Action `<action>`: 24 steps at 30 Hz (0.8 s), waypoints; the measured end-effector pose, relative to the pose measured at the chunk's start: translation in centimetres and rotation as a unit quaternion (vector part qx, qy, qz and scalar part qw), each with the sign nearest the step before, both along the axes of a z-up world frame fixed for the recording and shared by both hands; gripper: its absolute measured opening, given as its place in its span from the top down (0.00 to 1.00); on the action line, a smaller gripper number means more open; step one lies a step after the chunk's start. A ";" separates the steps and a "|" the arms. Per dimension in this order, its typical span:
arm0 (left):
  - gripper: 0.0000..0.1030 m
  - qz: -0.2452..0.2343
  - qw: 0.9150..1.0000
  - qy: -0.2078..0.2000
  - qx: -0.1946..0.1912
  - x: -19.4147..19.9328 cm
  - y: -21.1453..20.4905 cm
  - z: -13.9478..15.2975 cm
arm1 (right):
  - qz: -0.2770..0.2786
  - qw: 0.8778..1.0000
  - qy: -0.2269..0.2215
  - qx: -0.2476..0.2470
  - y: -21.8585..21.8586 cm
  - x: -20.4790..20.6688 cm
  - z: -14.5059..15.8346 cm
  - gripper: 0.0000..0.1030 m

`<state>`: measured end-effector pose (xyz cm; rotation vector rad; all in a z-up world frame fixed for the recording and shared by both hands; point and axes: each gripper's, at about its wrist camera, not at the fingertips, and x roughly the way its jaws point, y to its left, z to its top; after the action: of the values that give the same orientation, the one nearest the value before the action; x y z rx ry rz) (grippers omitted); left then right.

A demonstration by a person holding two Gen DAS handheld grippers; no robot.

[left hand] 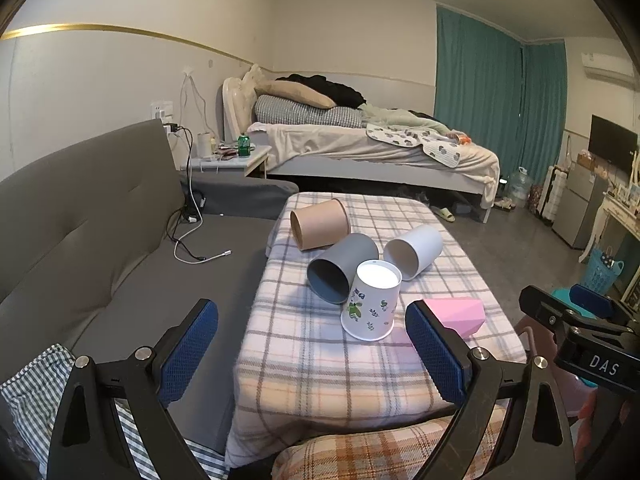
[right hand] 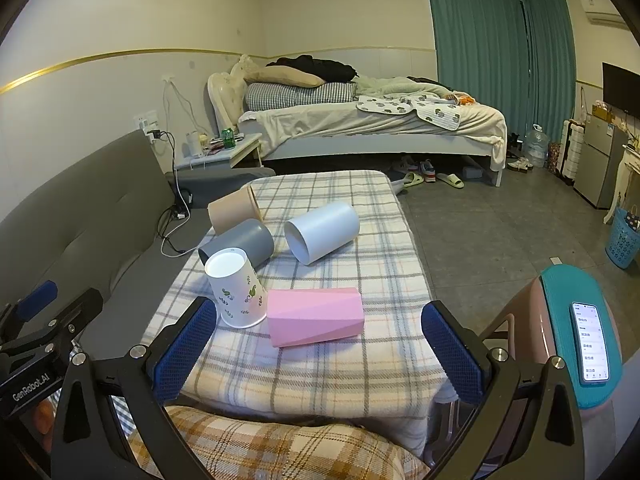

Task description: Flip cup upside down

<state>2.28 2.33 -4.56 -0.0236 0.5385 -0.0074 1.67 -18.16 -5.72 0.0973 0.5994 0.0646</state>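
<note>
Leafy cup (left hand: 371, 300) sat upside down near the surface's (left hand: 304, 360) front edge, just beyond both wide-open tools, left tool (left hand: 312, 354) and right tool (right hand: 318, 350).

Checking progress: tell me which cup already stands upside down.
The white leaf-print cup; the beige, grey, white and pink cups lie on their sides.

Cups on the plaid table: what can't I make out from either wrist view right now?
- Pink cup: left view, mostly hidden by the left gripper finger; its mouth shows in neither view.
- Beige cup: right view, mouth faces away.
- Grey cup: right view, mouth blocked by the floral cup.
- Phone: text too small.
</note>
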 end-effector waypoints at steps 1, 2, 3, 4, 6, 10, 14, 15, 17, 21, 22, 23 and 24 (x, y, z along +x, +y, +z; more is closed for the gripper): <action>0.05 -0.001 1.000 -0.001 0.001 0.0 0.0 0.0 | 0.000 1.000 0.000 0.001 0.0 0.0 0.0 0.00; 0.05 -0.002 1.000 -0.001 0.002 0.0 -0.1 0.0 | 0.001 1.000 0.001 0.000 0.1 0.1 0.0 0.00; 0.05 -0.003 1.000 -0.001 0.003 0.0 -0.2 0.1 | 0.001 1.000 0.001 -0.001 0.1 0.1 -0.1 0.00; 0.05 -0.004 1.000 0.000 0.004 0.0 -0.2 0.1 | 0.000 1.000 0.001 -0.001 0.0 0.1 -0.1 0.00; 0.05 -0.004 1.000 -0.001 0.004 0.0 -0.2 0.1 | 0.001 1.000 0.002 0.000 0.1 0.2 -0.2 0.00; 0.05 -0.003 1.000 0.000 0.004 0.0 -0.3 0.1 | 0.001 1.000 0.002 -0.001 0.1 0.2 -0.3 0.00; 0.05 -0.003 1.000 0.000 0.004 0.1 -0.3 0.1 | 0.001 1.000 0.003 -0.002 0.2 0.2 -0.4 0.00; 0.05 -0.003 1.000 0.000 0.004 0.1 -0.3 0.1 | 0.001 1.000 0.004 -0.002 0.2 0.2 -0.4 0.00; 0.05 -0.003 1.000 0.000 0.004 0.1 -0.3 0.1 | 0.000 1.000 0.004 -0.002 0.3 0.1 -0.4 0.00; 0.05 -0.004 1.000 0.001 0.004 0.1 -0.3 0.1 | 0.000 1.000 0.004 -0.003 0.3 0.1 -0.5 0.00; 0.05 -0.004 1.000 0.001 0.004 0.1 -0.4 0.1 | 0.001 1.000 0.005 -0.003 0.3 0.1 -0.5 0.00; 0.05 -0.004 1.000 0.001 0.004 0.1 -0.4 0.1 | 0.001 1.000 0.005 -0.002 0.3 0.1 -0.5 0.00; 0.05 -0.004 1.000 0.001 0.004 0.1 -0.4 0.1 | 0.001 1.000 0.005 -0.001 0.2 0.1 -0.5 0.00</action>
<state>2.40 1.91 -4.49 -0.0125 0.5407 -0.0136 1.75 -17.93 -6.20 0.0950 0.6094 0.0647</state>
